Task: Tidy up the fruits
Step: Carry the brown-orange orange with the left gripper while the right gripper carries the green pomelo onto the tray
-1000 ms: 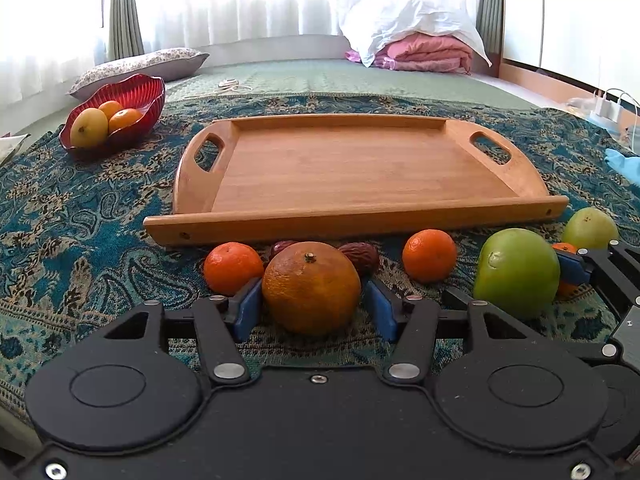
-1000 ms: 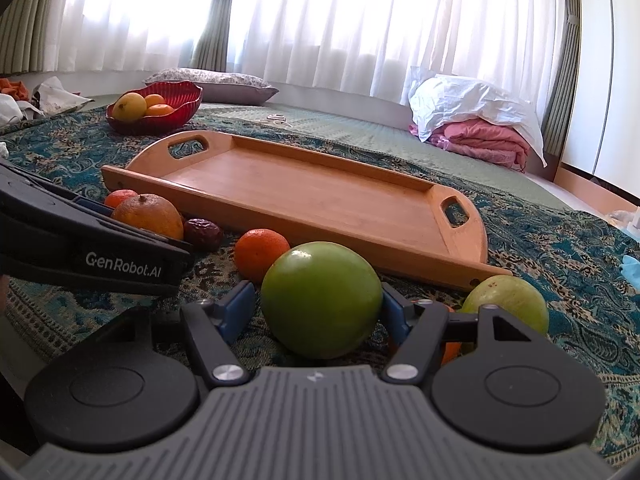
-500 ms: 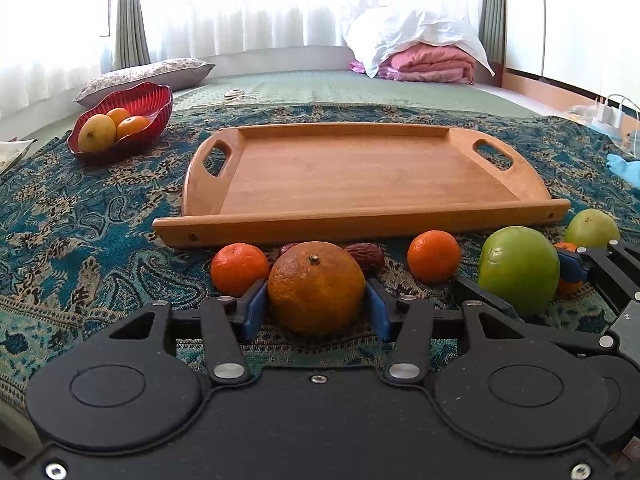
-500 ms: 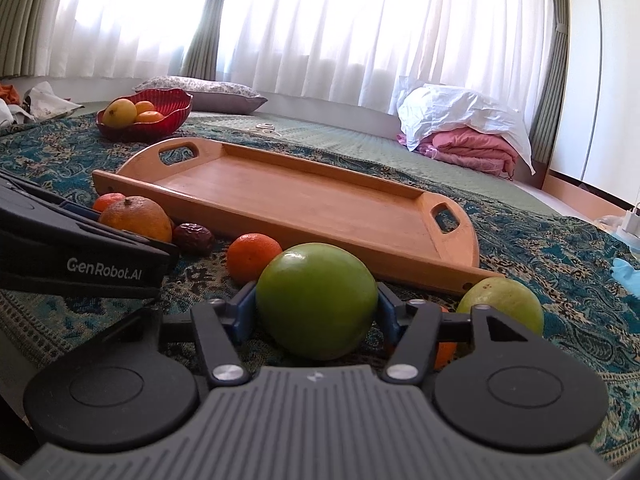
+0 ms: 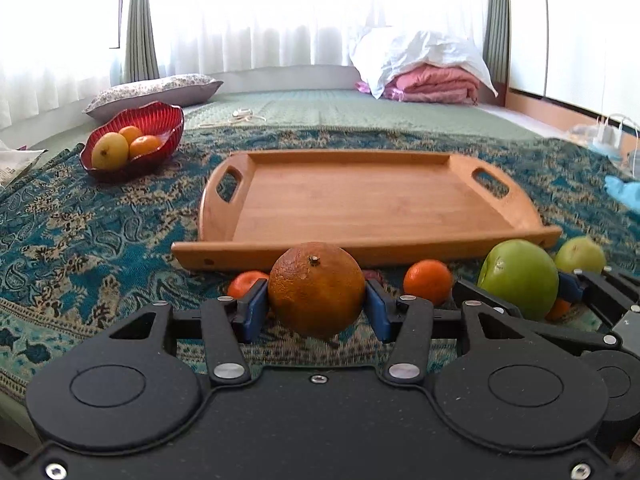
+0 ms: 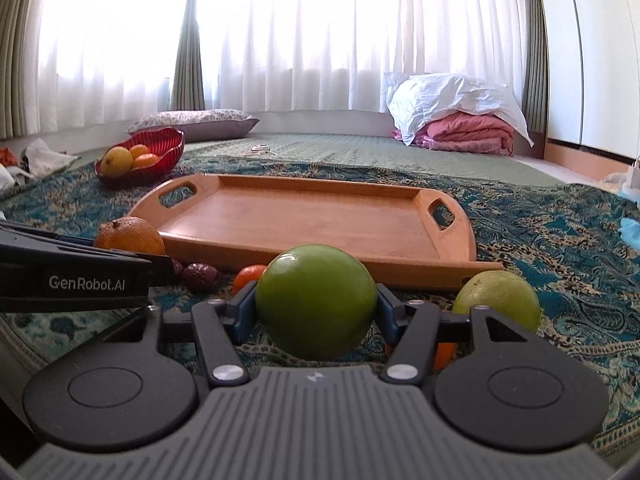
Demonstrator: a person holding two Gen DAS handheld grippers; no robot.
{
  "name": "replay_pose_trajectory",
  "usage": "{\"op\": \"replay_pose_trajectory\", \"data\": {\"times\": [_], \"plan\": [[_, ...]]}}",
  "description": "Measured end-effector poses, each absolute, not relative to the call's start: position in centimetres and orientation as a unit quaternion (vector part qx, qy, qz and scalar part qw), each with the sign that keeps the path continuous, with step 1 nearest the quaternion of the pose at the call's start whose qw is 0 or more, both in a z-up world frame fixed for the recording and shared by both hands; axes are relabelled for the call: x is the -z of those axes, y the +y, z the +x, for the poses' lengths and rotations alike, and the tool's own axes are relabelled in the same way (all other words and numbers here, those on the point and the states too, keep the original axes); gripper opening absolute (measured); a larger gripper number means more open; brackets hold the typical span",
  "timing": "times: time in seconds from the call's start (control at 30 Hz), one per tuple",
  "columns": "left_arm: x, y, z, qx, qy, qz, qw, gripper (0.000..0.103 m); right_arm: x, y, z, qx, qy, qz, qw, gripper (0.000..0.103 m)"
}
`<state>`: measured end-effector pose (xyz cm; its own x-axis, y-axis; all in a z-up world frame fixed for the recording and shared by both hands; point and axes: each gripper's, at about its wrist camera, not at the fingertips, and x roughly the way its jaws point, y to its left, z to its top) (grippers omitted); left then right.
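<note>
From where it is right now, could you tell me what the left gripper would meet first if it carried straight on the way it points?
Probably the near rim of the wooden tray. The left gripper, shut on the large orange, points straight at it; whether the raised fruit would clear that rim is unclear.

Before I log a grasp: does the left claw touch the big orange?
Touching. The left wrist view shows both blue pads pressed against the sides of the big orange.
</note>
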<state>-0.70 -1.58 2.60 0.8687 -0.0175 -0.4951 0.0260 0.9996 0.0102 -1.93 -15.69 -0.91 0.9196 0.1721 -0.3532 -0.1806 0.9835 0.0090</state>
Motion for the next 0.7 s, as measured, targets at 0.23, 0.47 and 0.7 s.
{"op": "replay_pose_trajectory", "data": {"times": [0.23,0.47,0.7], "plan": [[-3.8,-1.0,0.1,0.006,0.249,0.003,0.968,0.049,-0.4,-16.8,-1.4,-0.086,0.177,0.036,0.98,0.063],[-5.2,-0.4,1.4,-0.002,0.245,0.008,0.97,0.049,-1.4,-17.8,-0.3,-0.072,0.177,0.037,0.981,0.063],[-5.9,0.0,4.2,0.005,0.267,0.005,0.964,0.049,-2.9,-18.7,2.0,-0.069,0.193,0.042,0.978,0.063]]}}
